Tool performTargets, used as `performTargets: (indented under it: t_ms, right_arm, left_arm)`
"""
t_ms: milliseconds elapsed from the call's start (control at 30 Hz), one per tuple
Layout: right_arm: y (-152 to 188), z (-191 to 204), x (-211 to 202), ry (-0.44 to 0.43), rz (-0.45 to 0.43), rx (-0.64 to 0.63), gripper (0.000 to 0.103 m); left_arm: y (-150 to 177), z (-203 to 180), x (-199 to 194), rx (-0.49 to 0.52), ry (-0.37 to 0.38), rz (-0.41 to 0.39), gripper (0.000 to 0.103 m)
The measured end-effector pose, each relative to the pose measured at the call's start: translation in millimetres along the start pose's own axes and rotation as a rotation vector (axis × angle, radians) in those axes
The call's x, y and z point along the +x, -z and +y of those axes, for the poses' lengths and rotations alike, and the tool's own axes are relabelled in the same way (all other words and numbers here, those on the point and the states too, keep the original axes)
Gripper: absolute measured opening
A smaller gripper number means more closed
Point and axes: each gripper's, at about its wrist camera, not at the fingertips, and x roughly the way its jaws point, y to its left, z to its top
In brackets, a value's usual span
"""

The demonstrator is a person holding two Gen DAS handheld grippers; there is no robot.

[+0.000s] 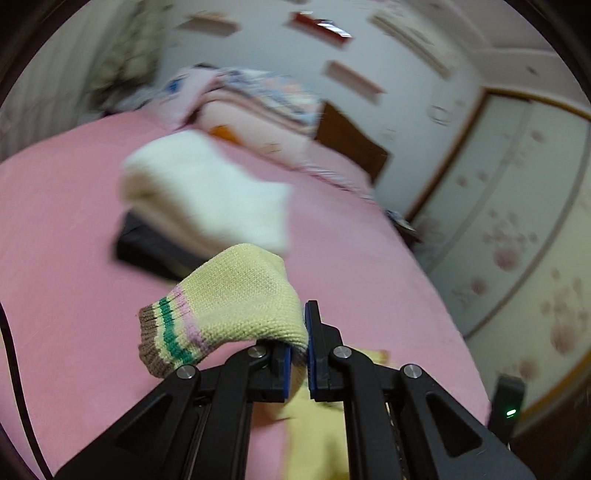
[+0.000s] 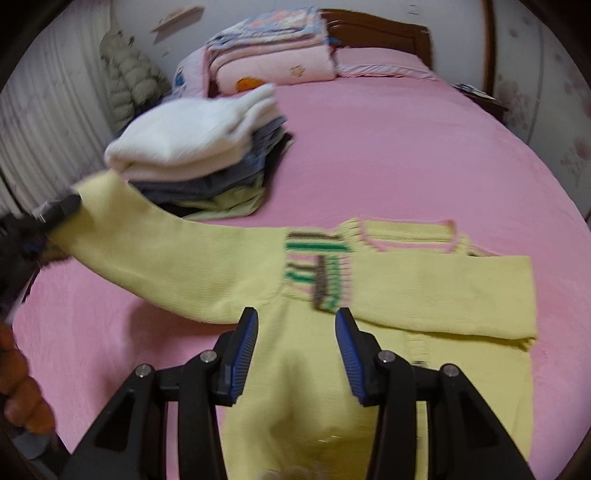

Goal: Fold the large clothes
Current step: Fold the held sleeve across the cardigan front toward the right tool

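Observation:
A pale yellow knit sweater point(image 2: 406, 295) with green, brown and pink stripes lies on the pink bed point(image 2: 406, 155). Its right sleeve is folded across the chest. My left gripper point(image 1: 298, 354) is shut on the left sleeve point(image 1: 236, 302) near the striped cuff and holds it lifted off the bed; it also shows at the left edge of the right wrist view point(image 2: 55, 212), with the sleeve point(image 2: 166, 258) stretched out. My right gripper point(image 2: 295, 350) is open and empty above the sweater's body.
A stack of folded clothes point(image 2: 199, 147) with a white one on top lies at the back left of the bed; it also shows in the left wrist view point(image 1: 207, 192). Folded quilts point(image 2: 273, 48) and the headboard point(image 2: 380, 33) are behind. A wardrobe point(image 1: 517, 240) stands at the right.

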Motion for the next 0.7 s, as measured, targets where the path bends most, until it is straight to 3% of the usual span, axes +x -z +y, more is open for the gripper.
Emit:
performTargets:
  t_ms: [133, 267, 400, 567, 700]
  right_arm:
    - [5, -50, -22, 0.040, -0.038, 0.065, 0.044]
    - [13, -93, -32, 0.073, -0.041, 0.122, 0.044]
    - [22, -130, -33, 0.096, -0.027, 0.173, 0.044]
    - [31, -156, -29, 0.094, -0.005, 0.214, 0.044]
    - [31, -163, -25, 0.086, -0.004, 0.228, 0.044]
  left_arm:
    - [8, -61, 33, 0.098, 0.048, 0.052, 0.004]
    - [37, -106, 87, 0.156, 0.063, 0.171, 0.004]
    - [82, -134, 141, 0.228, 0.022, 0.326, 0.006]
    - [119, -144, 168, 0.255, 0.014, 0.467, 0.038]
    - [116, -142, 155, 0.234, 0.051, 0.450, 0.048]
